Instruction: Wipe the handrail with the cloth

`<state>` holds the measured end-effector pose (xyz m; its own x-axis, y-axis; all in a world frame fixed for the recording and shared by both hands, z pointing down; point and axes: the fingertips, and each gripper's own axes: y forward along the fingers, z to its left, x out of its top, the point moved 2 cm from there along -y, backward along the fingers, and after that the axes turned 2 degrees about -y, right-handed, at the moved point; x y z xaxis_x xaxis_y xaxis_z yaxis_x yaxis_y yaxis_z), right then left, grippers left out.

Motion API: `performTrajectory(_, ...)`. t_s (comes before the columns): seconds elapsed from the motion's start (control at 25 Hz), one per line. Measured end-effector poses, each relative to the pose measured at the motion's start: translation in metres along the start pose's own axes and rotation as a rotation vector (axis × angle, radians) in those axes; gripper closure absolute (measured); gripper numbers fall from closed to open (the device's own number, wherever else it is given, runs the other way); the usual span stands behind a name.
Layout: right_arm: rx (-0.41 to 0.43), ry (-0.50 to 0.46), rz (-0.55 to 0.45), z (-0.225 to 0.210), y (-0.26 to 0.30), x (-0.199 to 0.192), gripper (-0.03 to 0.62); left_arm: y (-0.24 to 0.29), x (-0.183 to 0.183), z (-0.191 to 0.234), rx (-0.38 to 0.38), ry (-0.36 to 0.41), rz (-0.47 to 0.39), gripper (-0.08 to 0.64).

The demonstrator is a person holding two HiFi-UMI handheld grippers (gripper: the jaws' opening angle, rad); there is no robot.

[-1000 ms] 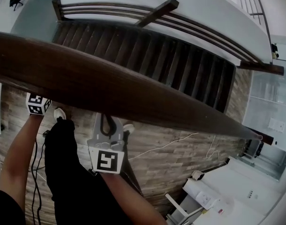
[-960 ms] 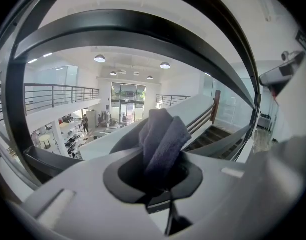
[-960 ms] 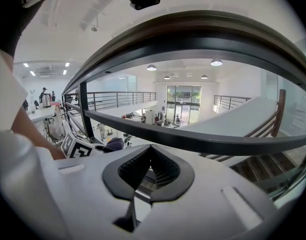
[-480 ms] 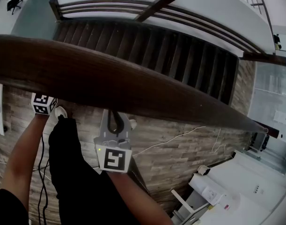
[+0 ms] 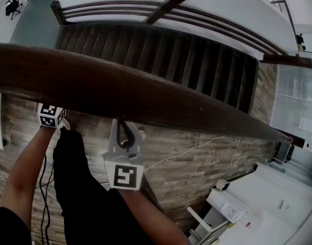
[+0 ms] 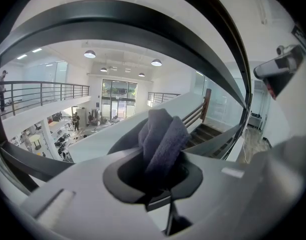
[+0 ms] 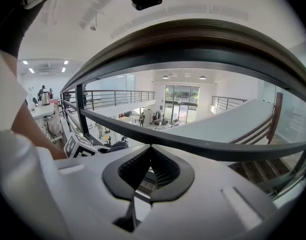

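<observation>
Just below the handrail [image 5: 120,91], the left gripper [image 6: 159,180] pinches the folded cloth [image 6: 162,136], which sticks up toward the handrail's underside. Also under the handrail, the right gripper [image 7: 150,150] is pressed together, holding nothing.

Dark wooden handrail [image 5: 120,86], purple cloth [image 6: 163,139] bunched upright

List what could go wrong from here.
1. The cloth is pinched in the left gripper beside an open drop to the stairs; if it slips, it may fall out of reach.
2. The right gripper, shut and empty, sits under the handrail; lifting it could knock the underside.
</observation>
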<state>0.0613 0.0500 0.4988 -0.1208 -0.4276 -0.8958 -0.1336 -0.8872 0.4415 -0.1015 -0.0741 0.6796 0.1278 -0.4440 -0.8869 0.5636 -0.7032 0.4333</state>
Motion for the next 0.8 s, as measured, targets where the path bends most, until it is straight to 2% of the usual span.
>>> performTrajectory(0.6,-0.043,0.042,0.021,-0.018,-0.015,-0.016,0.591,0.003,-0.002,-0.007,0.03,-0.011,-0.005,0.506)
performTrajectory(0.8,-0.071,0.075,0.009,-0.022,-0.018,-0.014,0.591,0.009,-0.001,-0.018,0.013,0.004,-0.001,0.506)
